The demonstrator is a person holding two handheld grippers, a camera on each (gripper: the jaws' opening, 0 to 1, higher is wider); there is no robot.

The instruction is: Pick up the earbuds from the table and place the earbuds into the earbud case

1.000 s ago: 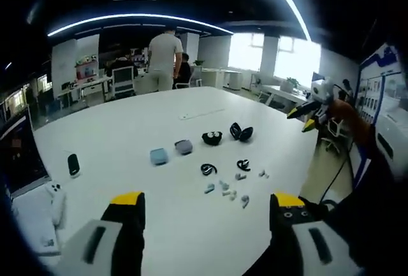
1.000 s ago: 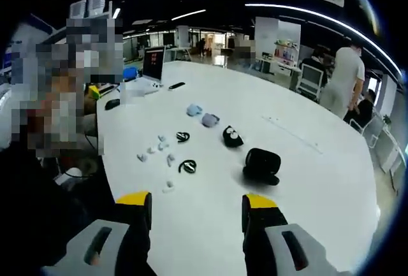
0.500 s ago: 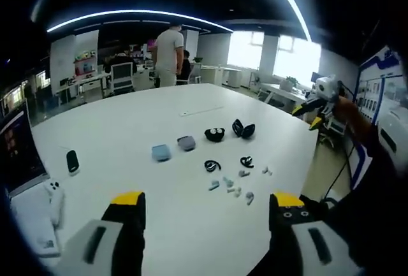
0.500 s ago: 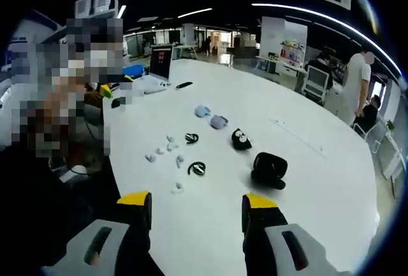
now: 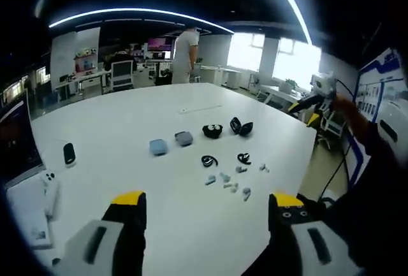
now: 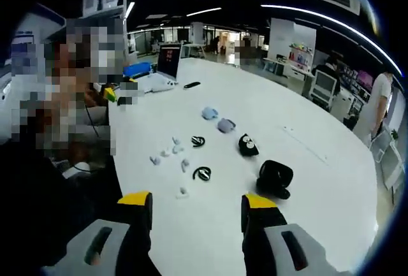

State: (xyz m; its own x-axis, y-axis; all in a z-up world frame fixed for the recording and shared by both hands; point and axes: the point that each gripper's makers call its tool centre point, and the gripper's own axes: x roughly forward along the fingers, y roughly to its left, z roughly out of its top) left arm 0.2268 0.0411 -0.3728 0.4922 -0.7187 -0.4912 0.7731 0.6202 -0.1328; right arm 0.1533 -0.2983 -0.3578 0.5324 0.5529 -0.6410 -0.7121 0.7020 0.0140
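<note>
Several loose earbuds (image 5: 224, 181) lie on the counter (image 5: 127, 136), well beyond the left tool (image 5: 199, 204) at 12 o'clock. Both tools gape wide and empty; from the right tool (image 6: 189, 203), earbuds sit at 12 o'clock, the open black case (image 6: 275, 178) at 2 o'clock.

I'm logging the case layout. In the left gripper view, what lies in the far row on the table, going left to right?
Black oblong device → blue case → grey case → open black round case → open black clamshell case.
</note>
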